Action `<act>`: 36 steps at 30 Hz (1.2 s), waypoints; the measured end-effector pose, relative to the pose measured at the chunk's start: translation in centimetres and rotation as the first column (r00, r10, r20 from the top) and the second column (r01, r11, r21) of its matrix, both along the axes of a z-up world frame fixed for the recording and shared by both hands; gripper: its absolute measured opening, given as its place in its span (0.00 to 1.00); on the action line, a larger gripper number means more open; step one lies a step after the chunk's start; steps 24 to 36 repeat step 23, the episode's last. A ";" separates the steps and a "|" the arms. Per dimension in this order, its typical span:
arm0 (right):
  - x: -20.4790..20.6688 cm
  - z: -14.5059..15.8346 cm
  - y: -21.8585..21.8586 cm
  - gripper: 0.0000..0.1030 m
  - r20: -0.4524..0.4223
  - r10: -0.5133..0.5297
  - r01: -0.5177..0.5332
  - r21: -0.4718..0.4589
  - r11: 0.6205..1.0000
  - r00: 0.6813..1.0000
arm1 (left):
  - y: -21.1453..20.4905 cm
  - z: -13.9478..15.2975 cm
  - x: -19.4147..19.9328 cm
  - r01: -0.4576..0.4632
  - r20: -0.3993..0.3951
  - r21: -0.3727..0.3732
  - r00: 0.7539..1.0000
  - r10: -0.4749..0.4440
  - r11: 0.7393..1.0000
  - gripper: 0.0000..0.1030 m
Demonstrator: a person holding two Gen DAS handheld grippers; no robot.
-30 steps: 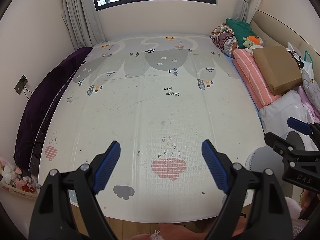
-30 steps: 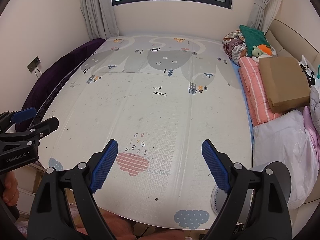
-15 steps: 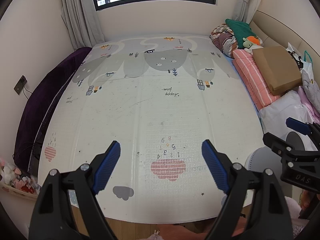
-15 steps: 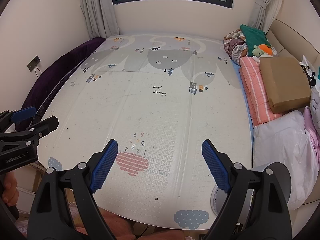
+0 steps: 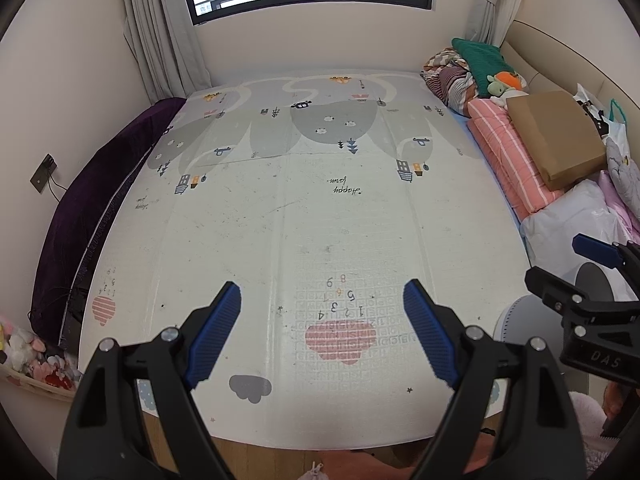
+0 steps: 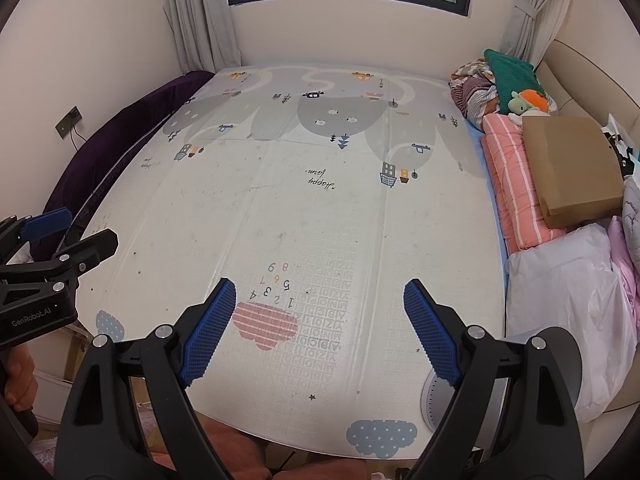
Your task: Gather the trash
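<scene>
My left gripper (image 5: 322,300) is open and empty, held above the near end of a patterned play mat (image 5: 320,208) that covers the bed. My right gripper (image 6: 320,300) is also open and empty, beside the left one over the same mat (image 6: 312,200). Each gripper shows at the edge of the other's view: the right one (image 5: 560,272) and the left one (image 6: 68,228). Only small dark specks lie scattered on the mat. A white plastic bag (image 6: 572,292) lies at the right edge of the bed; it also shows in the left wrist view (image 5: 576,216).
Along the right side lie a brown cardboard box (image 5: 556,136), a pink striped quilt (image 5: 508,160), folded blankets and a plush toy (image 5: 504,80). A purple blanket (image 5: 92,208) runs along the left wall. A white fan (image 6: 464,392) stands near right. Plush toys (image 5: 28,356) sit low left.
Both grippers have drifted slightly; the view of the mat has shifted a little. Both stay open and empty.
</scene>
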State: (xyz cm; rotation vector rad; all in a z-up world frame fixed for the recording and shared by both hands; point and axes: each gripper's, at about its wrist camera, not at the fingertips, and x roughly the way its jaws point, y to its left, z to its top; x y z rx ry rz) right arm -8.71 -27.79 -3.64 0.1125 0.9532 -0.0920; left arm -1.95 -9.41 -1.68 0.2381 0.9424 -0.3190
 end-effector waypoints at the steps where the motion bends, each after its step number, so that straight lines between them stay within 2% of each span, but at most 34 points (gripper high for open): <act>1: 0.0 0.0 0.0 0.80 0.000 -0.001 0.001 0.001 1.000 1.000 | 0.0 0.0 0.1 0.000 0.001 0.000 1.000 0.000 1.000 0.81; 36: 0.1 -0.1 0.2 0.80 -0.005 0.006 -0.006 -0.005 1.000 1.000 | -0.1 -0.2 0.0 -0.003 0.006 0.012 1.000 0.003 1.000 0.81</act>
